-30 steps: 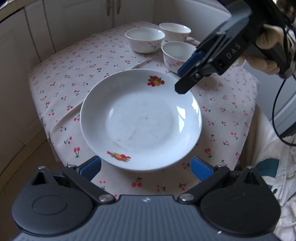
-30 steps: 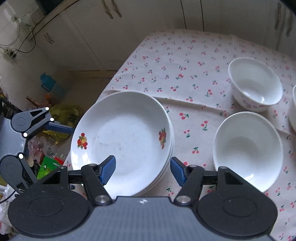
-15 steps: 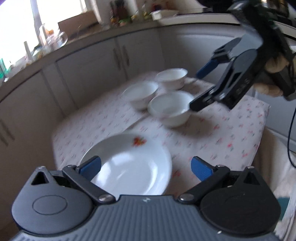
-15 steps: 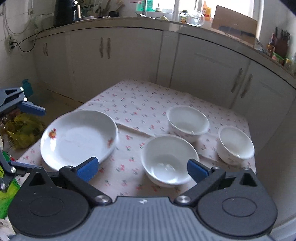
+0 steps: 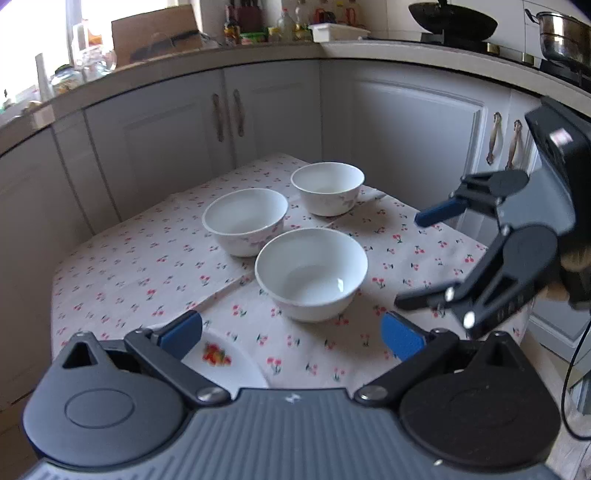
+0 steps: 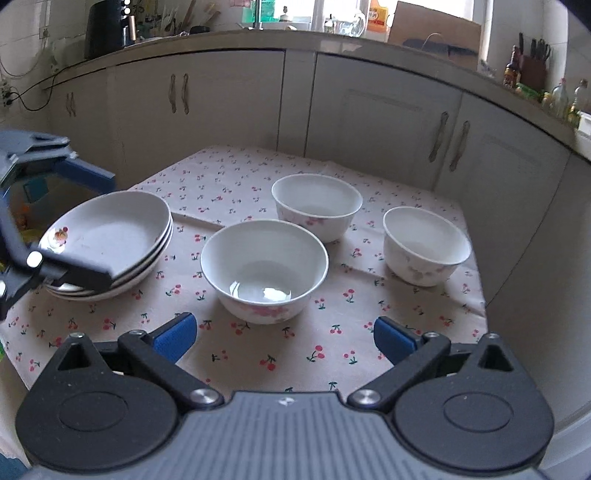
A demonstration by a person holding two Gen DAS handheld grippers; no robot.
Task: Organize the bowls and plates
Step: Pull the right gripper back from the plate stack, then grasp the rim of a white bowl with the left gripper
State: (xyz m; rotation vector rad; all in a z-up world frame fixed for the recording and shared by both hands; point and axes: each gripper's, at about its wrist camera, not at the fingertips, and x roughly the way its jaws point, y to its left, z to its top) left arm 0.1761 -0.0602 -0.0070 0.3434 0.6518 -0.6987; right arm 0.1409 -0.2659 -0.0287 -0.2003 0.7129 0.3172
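Kitchen corner, cloth-covered table, cluttered counter.

White cotton tablecloth printed with small red cherries (image 6: pixel 229 177) covers the table, a seam or fold crossing its middle. Behind it, pale grey cabinet doors with curved metal handles (image 6: pixel 388 122) run under a beige countertop (image 6: pixel 221 38). On the counter: brown cardboard box (image 5: pixel 155 37) by the bright window, clear glass jars (image 5: pixel 92 62), dark sauce bottles (image 5: pixel 243 26), white plastic tray (image 5: pixel 338 31), black wok (image 5: pixel 452 18), steel pot with lid (image 5: pixel 563 35), a wooden knife block (image 6: pixel 532 70). Black appliance (image 6: pixel 107 27) stands at the far left, a black cable (image 6: pixel 26 99) trailing beside it.
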